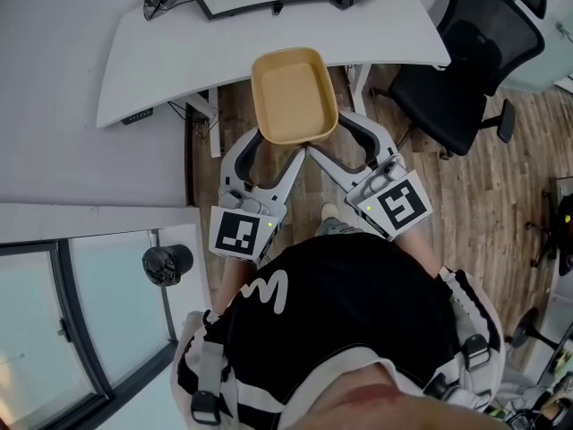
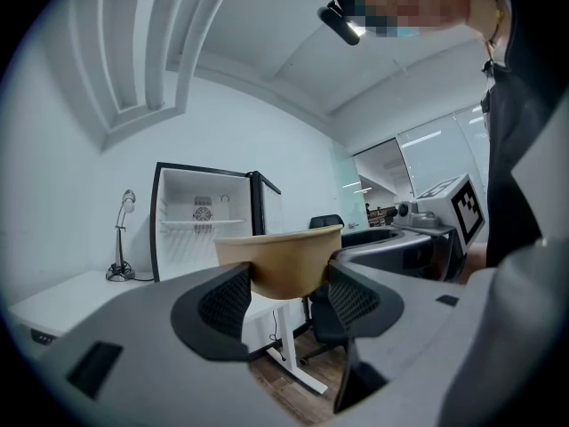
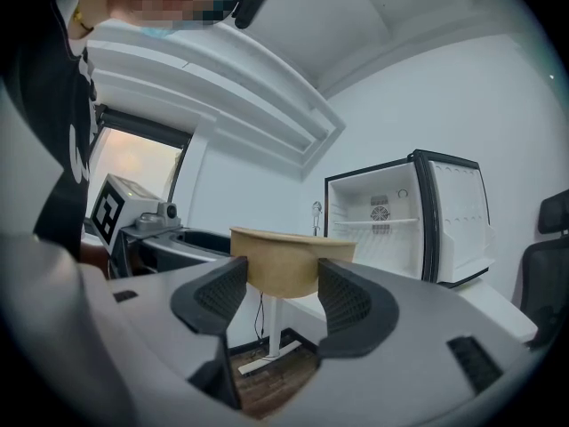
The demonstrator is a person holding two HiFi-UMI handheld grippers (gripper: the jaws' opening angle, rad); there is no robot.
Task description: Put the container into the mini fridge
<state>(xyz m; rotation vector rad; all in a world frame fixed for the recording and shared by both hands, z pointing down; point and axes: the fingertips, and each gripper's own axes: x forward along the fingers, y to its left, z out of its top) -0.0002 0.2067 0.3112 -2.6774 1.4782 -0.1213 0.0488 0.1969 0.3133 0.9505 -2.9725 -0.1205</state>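
The tan container (image 1: 294,95) hangs just in front of the white desk (image 1: 179,52). The left gripper (image 2: 283,285) and right gripper (image 3: 280,285) each clamp its near end between their jaws. The mini fridge (image 2: 203,222) stands open on the desk.

One container (image 1: 291,92), two grippers (image 1: 280,146) (image 1: 329,137), one mini fridge (image 2: 204,225) — one desk (image 1: 179,52), one chair (image 1: 466,61).

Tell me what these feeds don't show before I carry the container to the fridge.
- Mini fridge, lower part: in the left gripper view it is hidden behind the container and the left gripper.
- Mini fridge in the head view: mostly cut off by the top edge.
- Slim stand beside the fridge: too small to identify.
- Person's face: blurred over in both gripper views.
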